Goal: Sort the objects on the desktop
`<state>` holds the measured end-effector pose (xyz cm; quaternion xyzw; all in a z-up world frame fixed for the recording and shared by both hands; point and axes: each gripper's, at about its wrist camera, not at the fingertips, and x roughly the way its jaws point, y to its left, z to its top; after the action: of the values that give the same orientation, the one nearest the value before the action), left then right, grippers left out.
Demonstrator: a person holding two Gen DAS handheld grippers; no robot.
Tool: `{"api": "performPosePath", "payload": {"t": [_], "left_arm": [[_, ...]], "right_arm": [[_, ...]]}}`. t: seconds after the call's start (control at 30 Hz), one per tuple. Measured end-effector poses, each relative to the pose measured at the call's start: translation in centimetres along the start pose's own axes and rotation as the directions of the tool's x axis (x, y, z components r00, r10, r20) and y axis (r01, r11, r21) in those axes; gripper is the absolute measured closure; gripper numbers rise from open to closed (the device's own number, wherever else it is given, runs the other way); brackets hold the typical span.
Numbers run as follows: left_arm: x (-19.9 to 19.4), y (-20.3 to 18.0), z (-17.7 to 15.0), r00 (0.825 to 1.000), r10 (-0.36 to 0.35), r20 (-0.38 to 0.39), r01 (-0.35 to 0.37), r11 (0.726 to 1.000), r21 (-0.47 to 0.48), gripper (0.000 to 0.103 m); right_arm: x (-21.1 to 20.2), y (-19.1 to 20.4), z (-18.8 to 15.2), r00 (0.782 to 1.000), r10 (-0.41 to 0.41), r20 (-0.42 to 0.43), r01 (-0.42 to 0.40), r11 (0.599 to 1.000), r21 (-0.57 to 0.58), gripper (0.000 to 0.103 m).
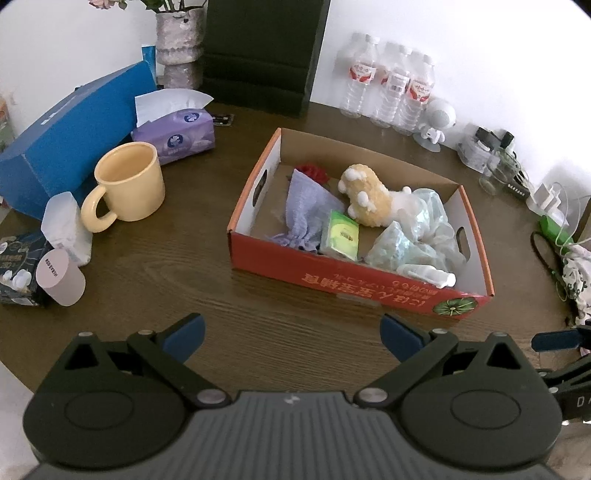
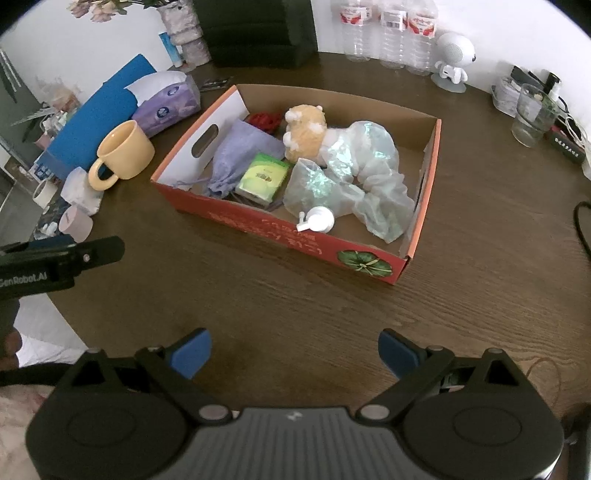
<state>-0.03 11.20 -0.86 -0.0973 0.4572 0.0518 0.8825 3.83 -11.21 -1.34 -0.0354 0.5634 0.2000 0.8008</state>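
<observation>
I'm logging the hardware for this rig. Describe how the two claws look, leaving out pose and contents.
Both match: the left claw and right claw have blue finger pads on black scissor-style linkages with silver pivot pins, two round black discs, and a ribbed grey body with a small white logo. In the right wrist view, the left claw's side reads GenRobot.AI.

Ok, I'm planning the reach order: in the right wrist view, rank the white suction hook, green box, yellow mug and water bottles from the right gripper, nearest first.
From the right gripper:
1. White suction hook, at the cardboard box's near wall.
2. Green box, mid-box, left of centre.
3. Yellow mug, on the table left of the box.
4. Water bottles, along the back wall.
</observation>
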Motion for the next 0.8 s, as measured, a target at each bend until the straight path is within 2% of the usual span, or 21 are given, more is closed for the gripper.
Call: {"api": "performPosePath", "payload": {"t": [0.37, 0.8], "left_arm": [[0.2, -1.3, 0.6, 1.0, -0.01, 0.019, 0.009, 0.998, 0.059, 0.0], [0.9, -2.0, 0.9, 1.0, -0.024, -0.006, 0.024, 0.995, 0.096, 0.0]], "right_arm": [[0.0, -0.7, 0.4, 1.0, -0.001, 0.028, 0.0, 1.0, 0.019, 0.005], [-0.1, -0.9, 0.2, 0.998, 0.001, 0.058, -0.004, 0.999, 0.041, 0.005]]}}
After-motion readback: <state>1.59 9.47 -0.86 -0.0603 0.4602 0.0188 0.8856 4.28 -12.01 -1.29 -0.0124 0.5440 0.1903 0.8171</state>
